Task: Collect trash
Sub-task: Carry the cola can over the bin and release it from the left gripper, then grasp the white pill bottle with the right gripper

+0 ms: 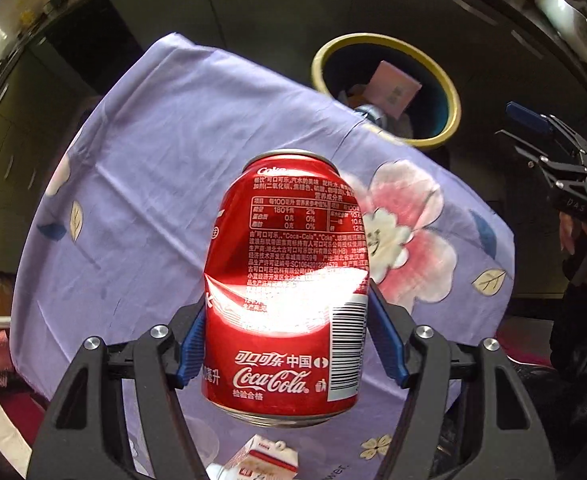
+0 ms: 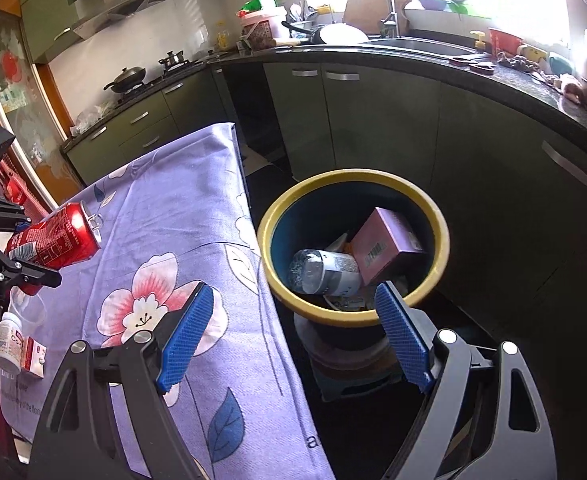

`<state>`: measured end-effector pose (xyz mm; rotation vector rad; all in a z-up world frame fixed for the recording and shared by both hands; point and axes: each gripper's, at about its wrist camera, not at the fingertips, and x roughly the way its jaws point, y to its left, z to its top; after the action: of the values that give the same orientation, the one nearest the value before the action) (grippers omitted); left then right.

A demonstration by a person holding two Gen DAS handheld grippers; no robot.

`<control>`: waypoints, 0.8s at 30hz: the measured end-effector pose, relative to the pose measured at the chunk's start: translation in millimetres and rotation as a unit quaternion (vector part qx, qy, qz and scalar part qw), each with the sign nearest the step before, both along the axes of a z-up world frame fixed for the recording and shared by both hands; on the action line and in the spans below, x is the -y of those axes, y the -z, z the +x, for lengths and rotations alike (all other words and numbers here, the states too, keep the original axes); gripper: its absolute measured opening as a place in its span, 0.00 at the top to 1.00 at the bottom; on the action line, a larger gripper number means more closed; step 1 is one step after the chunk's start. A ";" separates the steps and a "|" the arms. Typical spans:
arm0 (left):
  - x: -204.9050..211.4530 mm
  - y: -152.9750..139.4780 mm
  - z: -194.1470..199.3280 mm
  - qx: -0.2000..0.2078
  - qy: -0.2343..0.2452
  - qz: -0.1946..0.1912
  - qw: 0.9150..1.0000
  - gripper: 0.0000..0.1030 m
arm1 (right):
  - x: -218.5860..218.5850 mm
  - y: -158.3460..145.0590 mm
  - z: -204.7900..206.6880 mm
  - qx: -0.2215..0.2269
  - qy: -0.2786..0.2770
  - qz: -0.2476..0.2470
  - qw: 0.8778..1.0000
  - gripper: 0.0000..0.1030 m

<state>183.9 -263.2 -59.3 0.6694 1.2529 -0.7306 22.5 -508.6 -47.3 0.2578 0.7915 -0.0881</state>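
My left gripper (image 1: 287,336) is shut on a dented red Coca-Cola can (image 1: 285,280) and holds it above the purple flowered tablecloth (image 1: 153,168). The can (image 2: 53,240) and left gripper (image 2: 9,248) also show at the left of the right wrist view. A yellow-rimmed dark bin (image 1: 449,92) stands beyond the table's far edge; it holds a pink box, a plastic bottle and scraps. My right gripper (image 2: 293,332) is open and empty, hovering over the table edge next to the bin (image 2: 265,240). It shows at the right of the left wrist view (image 1: 549,152).
A white pill bottle (image 2: 7,344), a small red-and-white carton (image 2: 33,356) and a clear plastic cup (image 2: 29,308) lie on the tablecloth (image 2: 165,216) near me. The carton shows under the can (image 1: 261,460). Green kitchen cabinets (image 2: 373,120) and a dark counter curve behind the bin.
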 end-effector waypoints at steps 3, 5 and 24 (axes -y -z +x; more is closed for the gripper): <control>44.5 0.4 2.0 -0.002 0.032 -0.012 0.999 0.36 | 18.7 1.2 -15.6 0.001 0.021 0.002 1.000 0.20; 75.9 7.4 8.6 -0.010 0.048 -0.016 0.999 0.36 | 33.4 3.3 -27.2 0.001 0.038 0.007 0.999 0.20; 232.4 90.9 73.2 -0.030 0.032 -0.006 0.999 0.31 | 92.5 34.8 -69.7 -0.026 0.102 0.033 0.994 0.20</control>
<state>257.1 -495.6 -150.3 0.6850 1.2851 -0.8162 -47.2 -601.2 -82.2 0.4003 0.8192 -0.2630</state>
